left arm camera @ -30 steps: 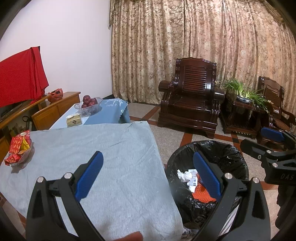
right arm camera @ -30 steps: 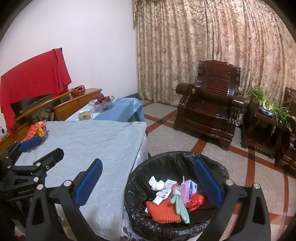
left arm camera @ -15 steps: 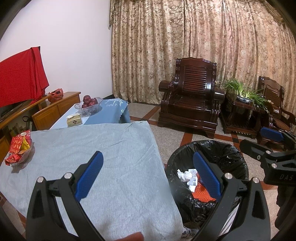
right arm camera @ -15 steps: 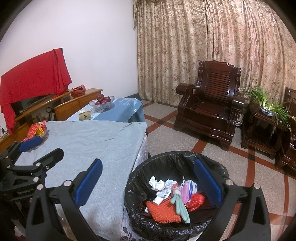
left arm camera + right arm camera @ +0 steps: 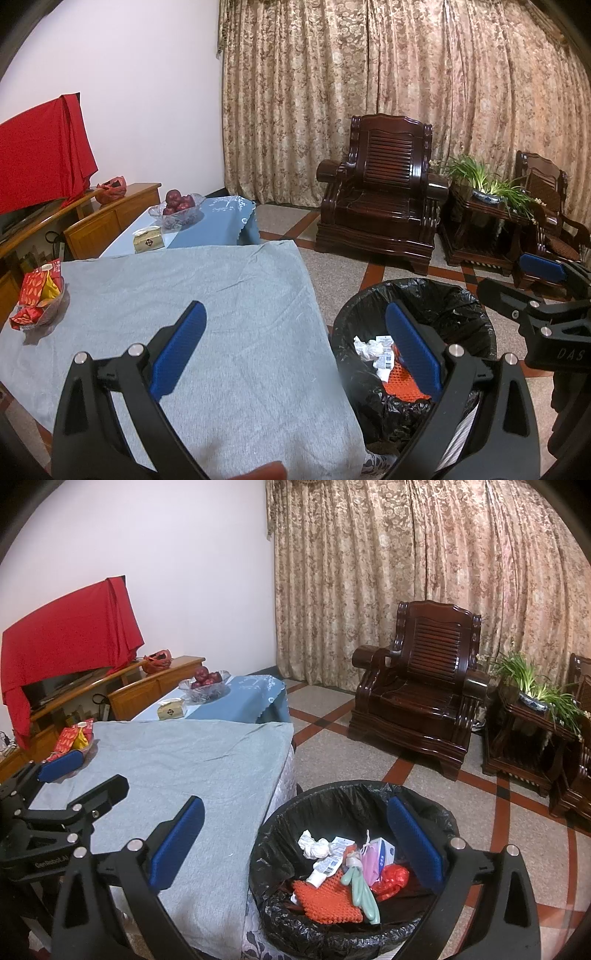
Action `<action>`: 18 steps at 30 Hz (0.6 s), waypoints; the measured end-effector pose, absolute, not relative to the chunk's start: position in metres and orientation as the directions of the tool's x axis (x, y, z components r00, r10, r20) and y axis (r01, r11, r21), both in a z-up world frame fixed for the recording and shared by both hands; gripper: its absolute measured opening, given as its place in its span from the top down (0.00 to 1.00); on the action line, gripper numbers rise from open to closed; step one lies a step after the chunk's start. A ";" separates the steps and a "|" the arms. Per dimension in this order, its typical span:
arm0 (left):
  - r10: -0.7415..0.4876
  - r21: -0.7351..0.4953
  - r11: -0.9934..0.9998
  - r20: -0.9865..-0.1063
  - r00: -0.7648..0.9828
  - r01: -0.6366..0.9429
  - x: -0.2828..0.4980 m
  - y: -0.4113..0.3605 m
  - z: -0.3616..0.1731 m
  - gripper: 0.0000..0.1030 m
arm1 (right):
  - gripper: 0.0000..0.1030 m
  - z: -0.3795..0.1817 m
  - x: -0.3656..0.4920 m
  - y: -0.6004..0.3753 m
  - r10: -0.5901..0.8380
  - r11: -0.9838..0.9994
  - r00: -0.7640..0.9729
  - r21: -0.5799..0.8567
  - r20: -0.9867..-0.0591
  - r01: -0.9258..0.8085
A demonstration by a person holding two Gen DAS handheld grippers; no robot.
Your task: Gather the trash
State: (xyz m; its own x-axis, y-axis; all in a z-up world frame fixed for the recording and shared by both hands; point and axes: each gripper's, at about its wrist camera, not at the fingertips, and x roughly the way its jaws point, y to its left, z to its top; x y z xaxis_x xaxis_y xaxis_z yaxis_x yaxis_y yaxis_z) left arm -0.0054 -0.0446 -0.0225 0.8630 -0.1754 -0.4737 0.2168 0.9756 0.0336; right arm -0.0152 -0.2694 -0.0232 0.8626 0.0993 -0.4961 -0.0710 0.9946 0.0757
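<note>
A bin lined with a black bag (image 5: 280, 834) (image 5: 476, 306) stands on the floor beside the table's right edge. Inside lie crumpled white paper (image 5: 312, 845), an orange mesh piece (image 5: 327, 899), a pink box (image 5: 376, 854) and a red wrapper (image 5: 391, 880). My left gripper (image 5: 295, 349) hangs open over the grey-clothed table (image 5: 166, 280), holding nothing. My right gripper (image 5: 295, 836) is open and empty, above the bin's near rim. Each gripper shows at the edge of the other's view: the right one (image 5: 543, 295), the left one (image 5: 70, 779).
A bowl of red and yellow snack packets (image 5: 37, 299) sits at the table's far left. Behind are a blue-clothed low table (image 5: 218, 218) with a fruit bowl (image 5: 177, 206) and tissue box (image 5: 147, 240), a dark wooden armchair (image 5: 380, 214), a plant stand (image 5: 487, 199) and curtains.
</note>
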 end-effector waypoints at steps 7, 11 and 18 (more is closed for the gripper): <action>-0.175 0.031 0.976 -0.480 0.859 0.216 -0.009 -0.043 -0.026 0.08 | 0.06 -0.024 -0.015 -0.269 0.099 0.995 0.863 0.074 -0.496 -0.071; -0.175 0.030 0.976 -0.482 0.859 0.216 -0.009 -0.043 -0.028 0.08 | 0.06 -0.023 -0.015 -0.269 0.099 0.995 0.862 0.078 -0.498 -0.070; -0.177 0.025 0.976 -0.489 0.854 0.217 -0.008 -0.045 -0.031 0.08 | 0.06 -0.024 -0.016 -0.268 0.100 0.995 0.861 0.077 -0.498 -0.070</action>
